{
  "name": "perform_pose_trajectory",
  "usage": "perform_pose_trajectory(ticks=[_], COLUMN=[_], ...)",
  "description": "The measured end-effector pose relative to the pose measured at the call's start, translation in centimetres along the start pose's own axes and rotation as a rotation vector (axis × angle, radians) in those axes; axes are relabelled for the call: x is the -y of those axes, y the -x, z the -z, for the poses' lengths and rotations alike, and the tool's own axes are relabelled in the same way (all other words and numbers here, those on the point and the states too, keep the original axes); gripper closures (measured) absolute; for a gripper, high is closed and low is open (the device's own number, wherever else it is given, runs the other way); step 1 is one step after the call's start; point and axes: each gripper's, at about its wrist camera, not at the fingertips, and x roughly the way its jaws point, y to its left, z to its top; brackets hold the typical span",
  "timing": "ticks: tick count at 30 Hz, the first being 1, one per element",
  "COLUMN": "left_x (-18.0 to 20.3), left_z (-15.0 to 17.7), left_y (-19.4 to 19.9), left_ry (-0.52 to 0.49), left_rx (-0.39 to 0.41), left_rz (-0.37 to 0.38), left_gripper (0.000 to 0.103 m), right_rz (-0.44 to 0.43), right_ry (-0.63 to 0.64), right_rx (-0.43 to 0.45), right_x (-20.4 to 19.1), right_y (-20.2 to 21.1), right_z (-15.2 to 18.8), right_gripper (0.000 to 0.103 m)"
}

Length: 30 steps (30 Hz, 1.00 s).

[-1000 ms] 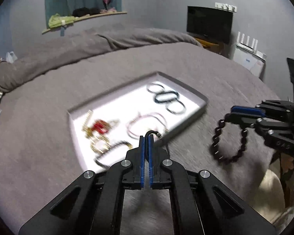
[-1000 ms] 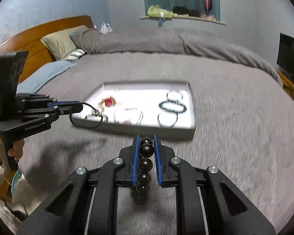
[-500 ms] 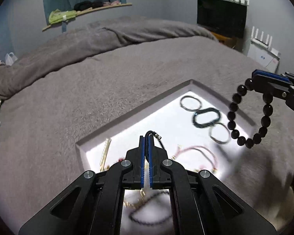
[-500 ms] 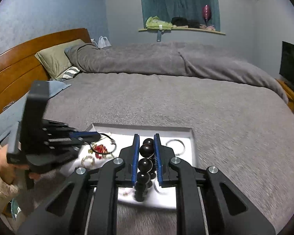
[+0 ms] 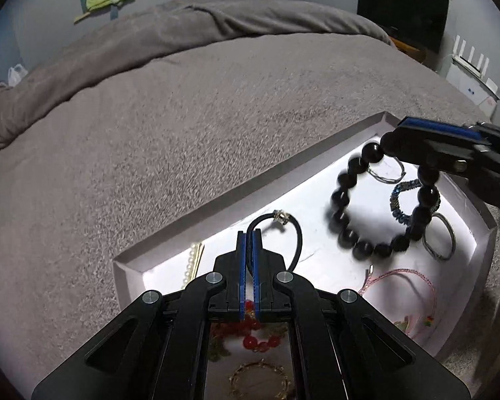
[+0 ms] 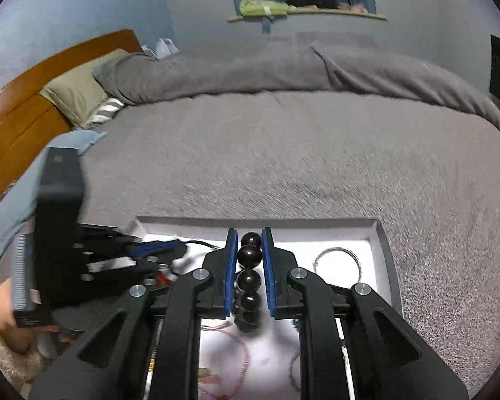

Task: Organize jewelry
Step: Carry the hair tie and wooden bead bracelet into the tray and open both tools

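Jaws clamped — left jaws (image 5: 249, 233) on black cord bracelet (image 5: 291, 233), right jaws (image 6: 249, 233) on bead bracelet (image 6: 249, 256).

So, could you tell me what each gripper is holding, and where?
Left gripper: black cord bracelet, pinched on its cord. Right gripper: black bead bracelet, clamped on one bead.

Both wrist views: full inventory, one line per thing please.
tray: 1, white, on the bed
black bead bracelet: 1, hanging over the tray
black cord bracelet: 1, metal clasp, over the tray
metal rings: 2, silver, tray's far right end
blue-black woven bracelet: 1, between the rings
pink cord bracelet: 1, tray's near right
red bead piece: 1, under the left jaws
gold chain: 1, tray's near edge
pearl strand: 1, tray's left end
blanket: 1, grey, covers bed
pillow: 1, olive, by wooden headboard
TV: 1, black, far right
left gripper: shut on black cord bracelet
right gripper: shut on black bead bracelet
hand: 1, fuzzy beige sleeve
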Motion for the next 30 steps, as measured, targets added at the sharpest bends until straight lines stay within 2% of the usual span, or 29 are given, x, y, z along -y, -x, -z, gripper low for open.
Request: perform_pose_trajectory(ticks=[11, 13, 15, 17, 18, 19, 20, 22, 23, 24, 25, 26, 29, 30], left_x=[-0.1, -0.2, -0.3, -0.1, 0.0, 0.0, 0.0, 0.0, 0.0, 0.0, 0.0, 0.0, 0.3, 0.3], left_z=[-0.1, 0.0, 0.0, -0.1, -0.1, -0.1, 0.0, 0.1, 0.2, 0.4, 0.7, 1.1, 2.1, 2.4], left_y=[-1.3, -1.3, -1.2, -0.8, -0.5, -0.2, 0.2, 1.0, 1.4, 2.0, 2.6, 3.6, 5.5, 6.0], left_ry=[-0.018, -0.015, -0.011, -0.011, -0.011, -0.012, -0.011, -0.007, -0.003, 0.006, 0.014, 0.024, 0.056, 0.064], left_rx=[-0.060, -0.062, -0.052, -0.033, -0.019, -0.010, 0.001, 0.017, 0.024, 0.037, 0.049, 0.072, 0.108, 0.114], left_rz=[-0.013, -0.014, -0.019, -0.024, -0.026, -0.030, -0.037, -0.040, -0.041, -0.047, -0.053, -0.056, -0.046, -0.044], left_gripper=[0.098, 0.093, 0.071, 0.067, 0.067, 0.067, 0.067, 0.067, 0.062, 0.052, 0.045, 0.036, 0.026, 0.024], right_rz=[0.067, 0.052, 0.050, 0.043, 0.044, 0.041, 0.038, 0.042, 0.043, 0.040, 0.035, 0.033, 0.061, 0.066], right_ry=[-0.051, -0.062, -0.065, -0.073, -0.079, -0.083, -0.088, -0.090, -0.090, -0.097, -0.104, -0.107, -0.096, -0.096], right_rx=[-0.143, -0.160, -0.166, -0.163, -0.155, -0.145, -0.133, -0.107, -0.098, -0.088, -0.079, -0.069, -0.031, -0.022], right_x=[1.6, 1.9, 2.1, 2.3, 2.3, 2.5, 2.5, 2.7, 2.7, 2.9, 3.0, 3.1, 3.2, 3.2], right_y=[-3.9, -4.3, -4.4, -4.2, -3.9, -3.5, -3.0, -1.6, -1.0, -0.2, 0.6, 1.4, 3.9, 4.8], right_z=[1.0, 1.4, 1.8, 1.9, 2.0, 2.0, 2.1, 2.1, 2.1, 2.2, 2.4, 2.5, 3.3, 3.7], right_gripper=[0.088, 0.088, 0.087, 0.087, 0.083, 0.074, 0.069, 0.065, 0.065, 0.063, 0.056, 0.054, 0.044, 0.037])
